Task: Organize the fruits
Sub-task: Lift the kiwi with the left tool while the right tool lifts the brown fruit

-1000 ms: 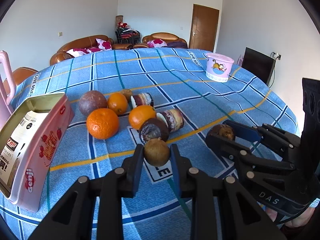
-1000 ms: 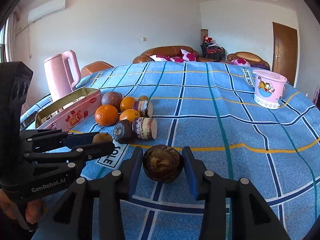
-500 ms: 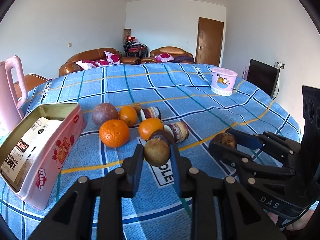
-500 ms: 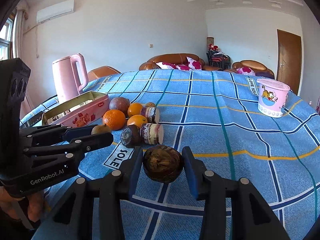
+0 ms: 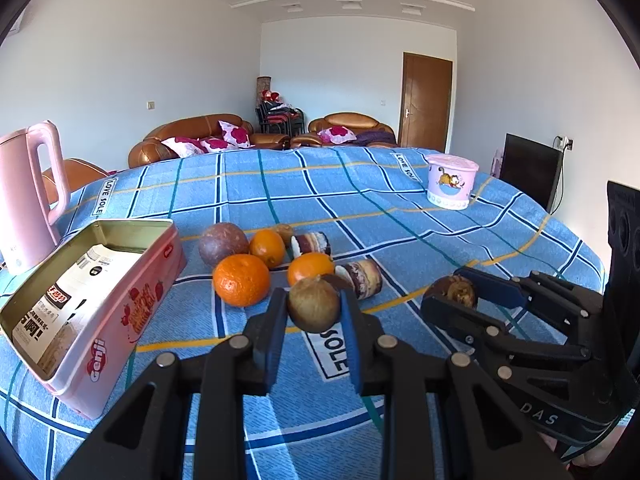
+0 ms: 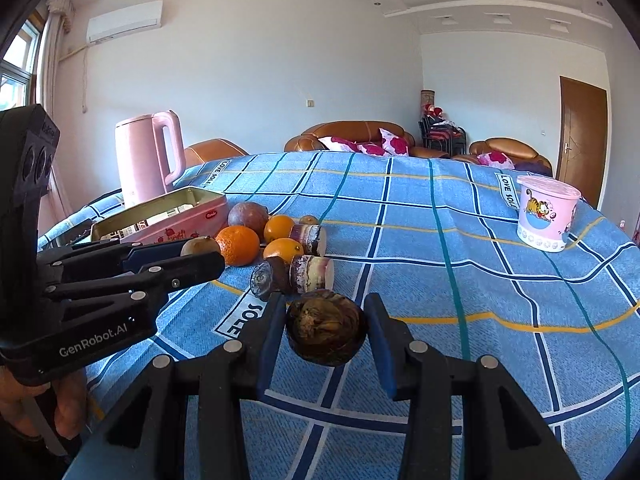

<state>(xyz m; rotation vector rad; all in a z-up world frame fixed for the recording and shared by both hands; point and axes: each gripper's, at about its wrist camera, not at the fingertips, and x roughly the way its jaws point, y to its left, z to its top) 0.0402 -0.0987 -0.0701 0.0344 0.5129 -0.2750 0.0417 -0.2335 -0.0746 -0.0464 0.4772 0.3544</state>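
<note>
In my left wrist view, my left claw (image 5: 313, 314) stays clenched on a small brown fruit (image 5: 313, 309) at lower centre; the loose oranges (image 5: 241, 285) and pink tin (image 5: 96, 316) have slid lower in frame, so I judge I've lifted clear of the desk (image 5: 400, 208). In my right wrist view, my right claw (image 6: 326, 334) likewise grips a dark wrinkled fruit (image 6: 326, 332), carried, not yet sorted.
</note>
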